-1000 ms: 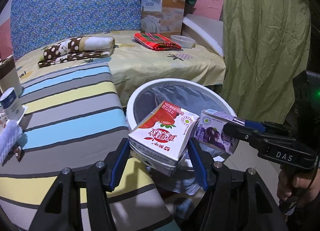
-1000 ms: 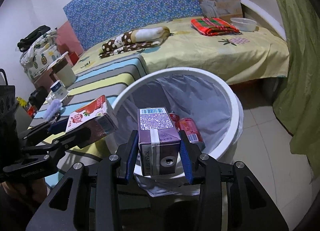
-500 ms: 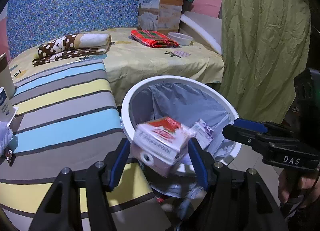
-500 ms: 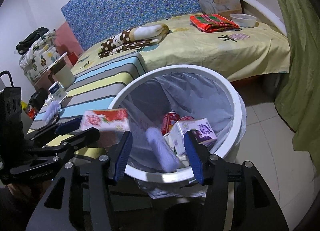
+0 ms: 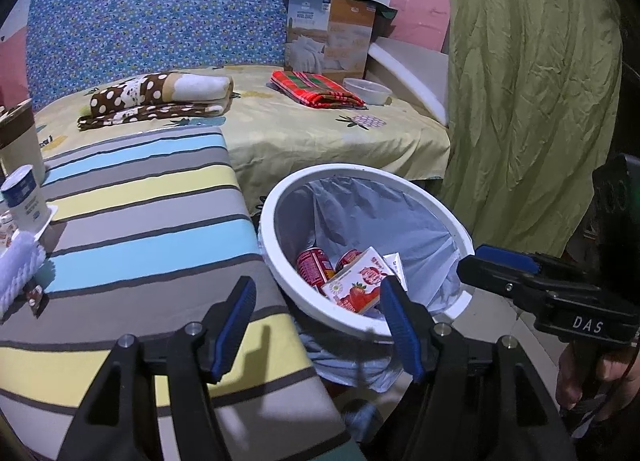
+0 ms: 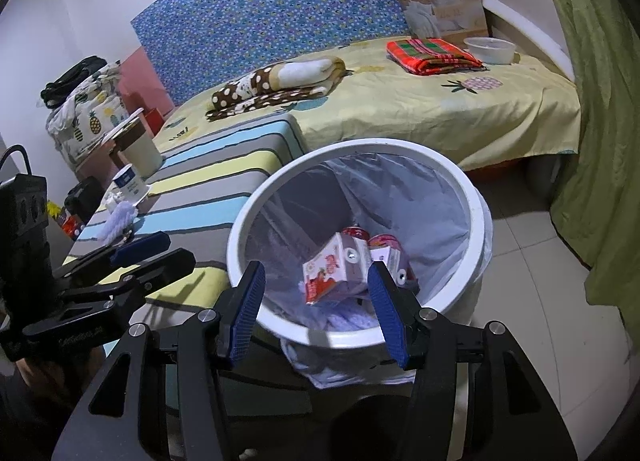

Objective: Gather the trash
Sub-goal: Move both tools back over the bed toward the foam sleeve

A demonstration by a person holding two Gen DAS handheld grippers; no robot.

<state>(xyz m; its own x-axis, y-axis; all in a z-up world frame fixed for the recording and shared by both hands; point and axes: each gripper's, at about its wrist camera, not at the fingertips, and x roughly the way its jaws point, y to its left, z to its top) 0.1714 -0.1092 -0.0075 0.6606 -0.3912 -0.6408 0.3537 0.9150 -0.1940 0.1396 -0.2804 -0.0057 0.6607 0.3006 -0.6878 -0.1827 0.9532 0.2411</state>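
Now both cartons are released: the strawberry carton (image 5: 354,287) and the purple carton (image 6: 390,259) lie inside the bin (image 5: 276,217). Left gripper (image 5: 316,325) and right gripper (image 6: 316,307) jaws are spread, empty. Remaining litter is noted on the striped surface (image 5: 136,229) at 9 o'clock.

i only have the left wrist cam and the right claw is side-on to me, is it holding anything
observer: no. From the right wrist view, the right claw is open, with nothing between its fingers.
operator: ok, whats lying too low in there for me to see
observer: a pale fuzzy thing at the bottom of the bin, nearer the claw than the strawberry carton.
operator: and further left, outside my frame
observer: a pineapple-print bundle with a black bag on top of it.
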